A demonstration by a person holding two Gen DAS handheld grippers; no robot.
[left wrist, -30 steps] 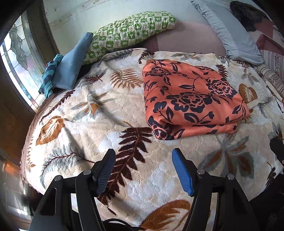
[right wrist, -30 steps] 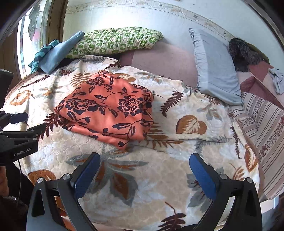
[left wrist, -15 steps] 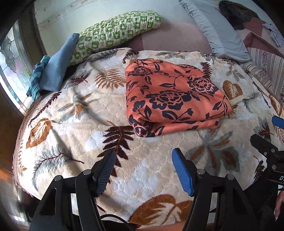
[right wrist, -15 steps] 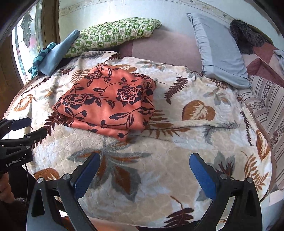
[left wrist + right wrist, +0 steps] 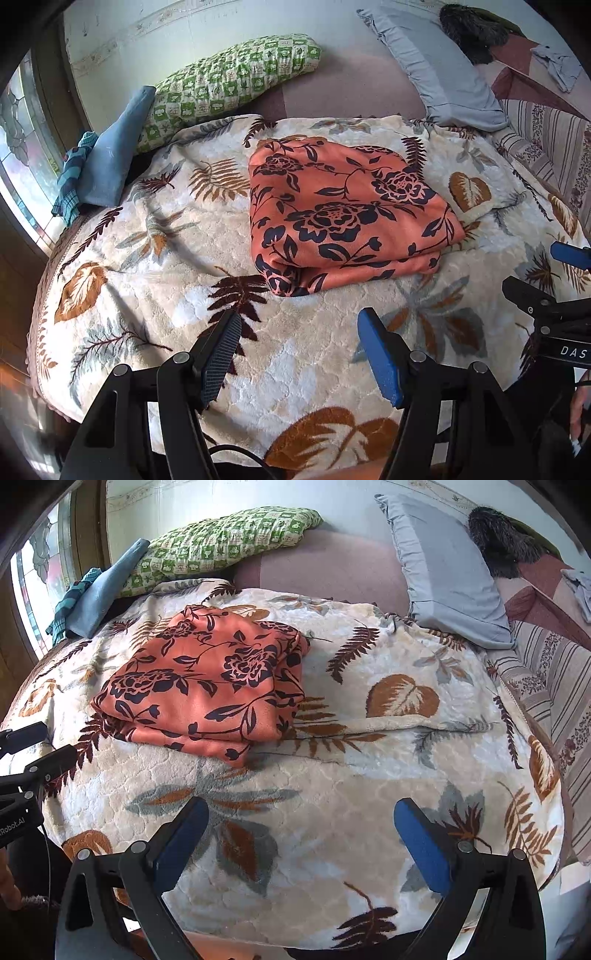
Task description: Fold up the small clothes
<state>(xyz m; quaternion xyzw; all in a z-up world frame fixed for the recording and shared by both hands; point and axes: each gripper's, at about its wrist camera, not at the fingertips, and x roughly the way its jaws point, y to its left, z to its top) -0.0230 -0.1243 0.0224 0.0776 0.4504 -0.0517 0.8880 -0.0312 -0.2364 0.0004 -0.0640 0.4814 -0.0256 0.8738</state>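
An orange garment with dark blue flowers (image 5: 343, 214) (image 5: 210, 683) lies folded into a thick rectangle on a leaf-patterned cream blanket (image 5: 166, 258) (image 5: 369, 757). My left gripper (image 5: 299, 343) hangs open over the blanket's near edge, short of the garment's front fold, with nothing between its fingers. My right gripper (image 5: 301, 830) is open too, nearer than the garment and to its right, holding nothing. Each gripper shows at the edge of the other's view.
A green checked pillow (image 5: 229, 81), a blue folded cloth (image 5: 110, 162) and a teal cloth (image 5: 70, 177) lie at the back left by a window. A grey-blue pillow (image 5: 447, 572), a dark furry thing (image 5: 498, 542) and striped bedding (image 5: 554, 672) sit at the right.
Both grippers have drawn back from the folded garment, so more of the blanket's near edge shows. The right gripper has come into the left wrist view. The garment has not moved.
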